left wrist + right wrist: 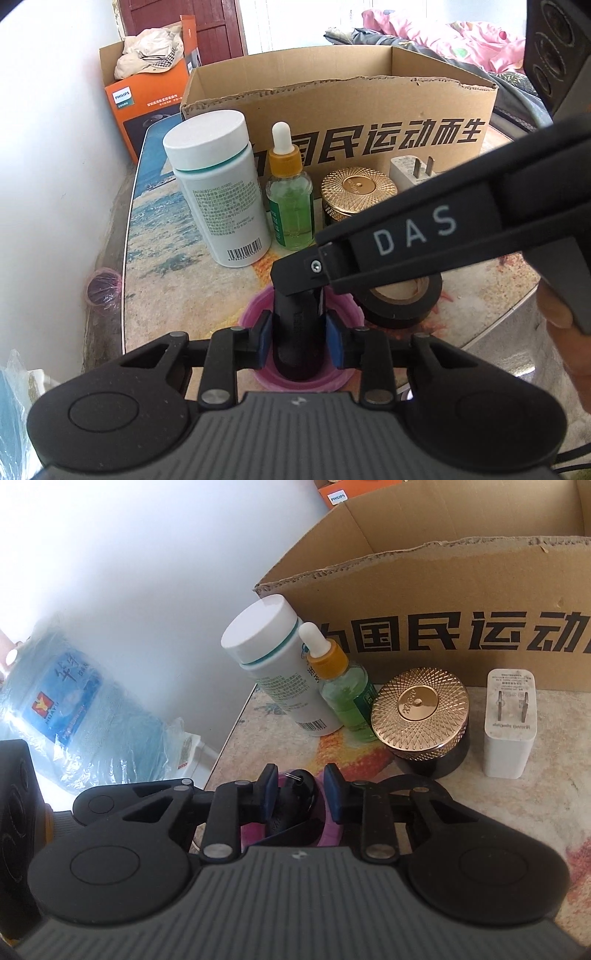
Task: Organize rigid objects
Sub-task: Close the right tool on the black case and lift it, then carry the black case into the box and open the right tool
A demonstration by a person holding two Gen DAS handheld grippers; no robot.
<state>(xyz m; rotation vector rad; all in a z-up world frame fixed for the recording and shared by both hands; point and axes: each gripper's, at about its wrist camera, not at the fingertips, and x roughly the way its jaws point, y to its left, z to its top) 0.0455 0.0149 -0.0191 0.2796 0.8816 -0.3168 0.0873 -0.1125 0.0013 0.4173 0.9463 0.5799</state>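
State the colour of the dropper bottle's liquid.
Green liquid in the dropper bottle, clearest in the left wrist view.

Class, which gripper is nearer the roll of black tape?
Right. The right gripper reaches across just above the tape roll; the left gripper sits off to its left, both closed on the black object in the pink cup.

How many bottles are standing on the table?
2. The big white bottle stands at the left end of the row, before the cardboard box. The small green dropper bottle stands just right of it. More may hide inside the box.
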